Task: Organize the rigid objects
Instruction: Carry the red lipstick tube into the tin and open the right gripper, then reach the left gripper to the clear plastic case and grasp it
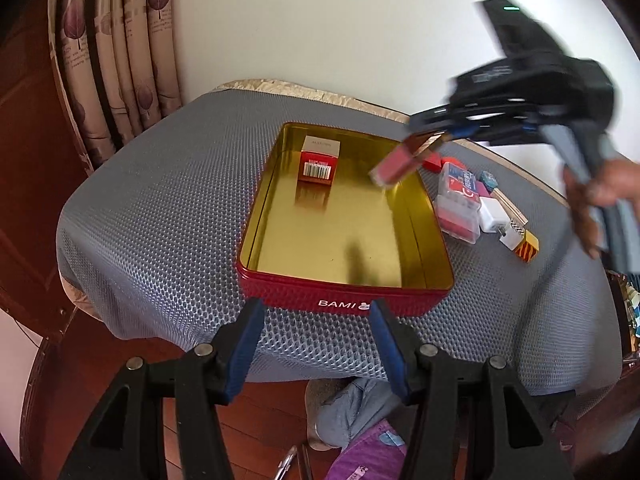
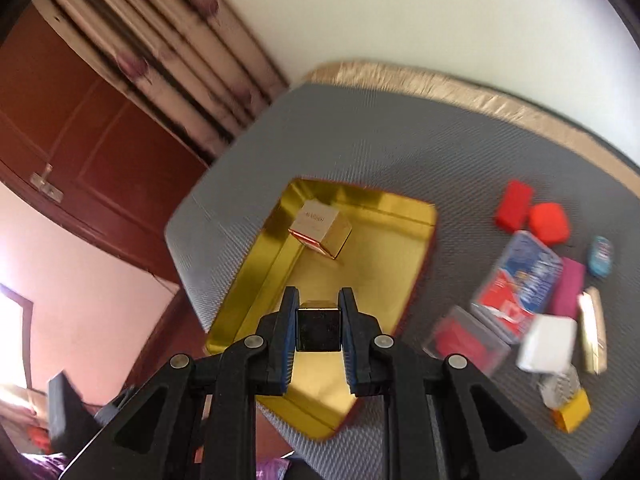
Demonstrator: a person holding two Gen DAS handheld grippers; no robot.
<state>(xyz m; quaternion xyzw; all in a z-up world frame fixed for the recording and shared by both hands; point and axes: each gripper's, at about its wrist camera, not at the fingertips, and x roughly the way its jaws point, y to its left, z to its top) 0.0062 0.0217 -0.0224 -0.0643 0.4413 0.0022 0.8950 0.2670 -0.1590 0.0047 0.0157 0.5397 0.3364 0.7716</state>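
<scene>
A red BAMI tin [image 1: 340,300] with a gold inside stands on the grey mat; it also shows in the right wrist view [image 2: 256,296]. A red and gold box [image 1: 319,159] [image 2: 320,228] lies at its far end. My right gripper [image 2: 319,300] [image 1: 430,142] is shut on a lipstick tube [image 1: 394,162] with a gold cap [image 2: 319,326] and holds it tilted above the tin's right side. My left gripper [image 1: 316,312] is open and empty just in front of the tin's near wall.
Right of the tin lie a card case [image 1: 460,196] [image 2: 516,280], a white charger [image 1: 492,214] [image 2: 546,342], two red pieces [image 2: 532,216], a pink block [image 2: 568,292], a small blue item [image 2: 600,256] and a yellow striped block [image 1: 526,246]. A curtain [image 1: 116,60] hangs at the left.
</scene>
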